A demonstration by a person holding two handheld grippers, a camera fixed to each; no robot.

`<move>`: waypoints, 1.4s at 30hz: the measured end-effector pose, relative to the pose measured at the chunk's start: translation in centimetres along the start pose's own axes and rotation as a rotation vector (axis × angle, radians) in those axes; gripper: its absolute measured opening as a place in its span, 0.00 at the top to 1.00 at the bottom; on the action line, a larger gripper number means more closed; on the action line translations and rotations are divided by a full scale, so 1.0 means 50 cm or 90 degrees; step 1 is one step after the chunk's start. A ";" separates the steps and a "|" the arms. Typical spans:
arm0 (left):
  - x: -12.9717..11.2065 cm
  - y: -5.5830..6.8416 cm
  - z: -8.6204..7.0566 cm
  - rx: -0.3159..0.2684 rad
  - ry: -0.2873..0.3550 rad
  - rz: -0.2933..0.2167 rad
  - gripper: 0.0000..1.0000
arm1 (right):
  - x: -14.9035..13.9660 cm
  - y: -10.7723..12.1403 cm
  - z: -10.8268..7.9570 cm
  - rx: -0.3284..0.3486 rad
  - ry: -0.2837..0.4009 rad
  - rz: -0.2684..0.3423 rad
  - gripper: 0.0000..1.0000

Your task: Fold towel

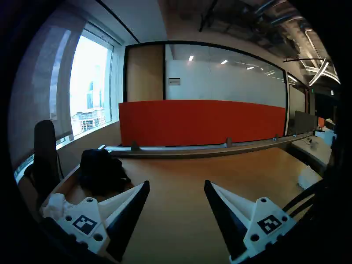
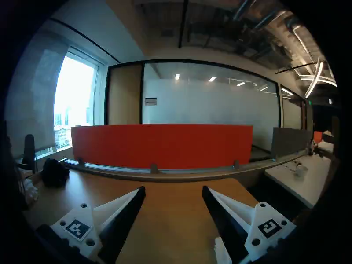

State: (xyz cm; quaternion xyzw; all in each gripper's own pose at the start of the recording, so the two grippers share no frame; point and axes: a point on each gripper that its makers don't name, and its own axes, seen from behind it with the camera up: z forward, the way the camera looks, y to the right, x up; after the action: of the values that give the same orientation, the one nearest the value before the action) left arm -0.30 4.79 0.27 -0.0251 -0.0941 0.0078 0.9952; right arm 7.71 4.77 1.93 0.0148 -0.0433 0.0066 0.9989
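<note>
In front of the red divider (image 1: 202,123), the wooden desk (image 1: 198,176) spreads wide, with a black bag (image 1: 101,172) toward the divider's left end. What looks like the towel (image 1: 309,176), white, lies toward its right end: probably soft, light and limp, best pinched at a corner. The left gripper (image 1: 176,182) and right gripper (image 2: 173,188) both gape, holding nothing.

On the table (image 1: 189,176), a bag (image 1: 102,175) lies at ten o'clock; a partition (image 1: 198,123) stands behind at twelve.
</note>
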 end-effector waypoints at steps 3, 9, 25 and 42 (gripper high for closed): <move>0.018 -0.001 0.002 -0.001 0.017 -0.006 0.08 | -0.001 -0.019 0.004 0.004 0.001 0.004 0.00; 0.034 -0.010 0.003 0.004 0.042 -0.017 0.08 | 0.002 -0.037 0.007 -0.003 0.000 0.002 0.00; 0.027 -0.003 0.003 0.003 0.071 -0.002 0.08 | 0.021 -0.084 0.013 0.015 0.002 0.013 0.00; -0.081 -0.034 0.031 0.033 0.089 0.006 0.08 | 0.008 -0.091 0.021 -0.016 -0.003 0.041 0.00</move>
State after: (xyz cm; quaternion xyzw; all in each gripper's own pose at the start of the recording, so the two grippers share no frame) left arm -4.54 3.11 1.11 -0.0004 -0.0236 0.0129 0.9996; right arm 8.09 0.17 2.87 0.0010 -0.0463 0.0383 0.9982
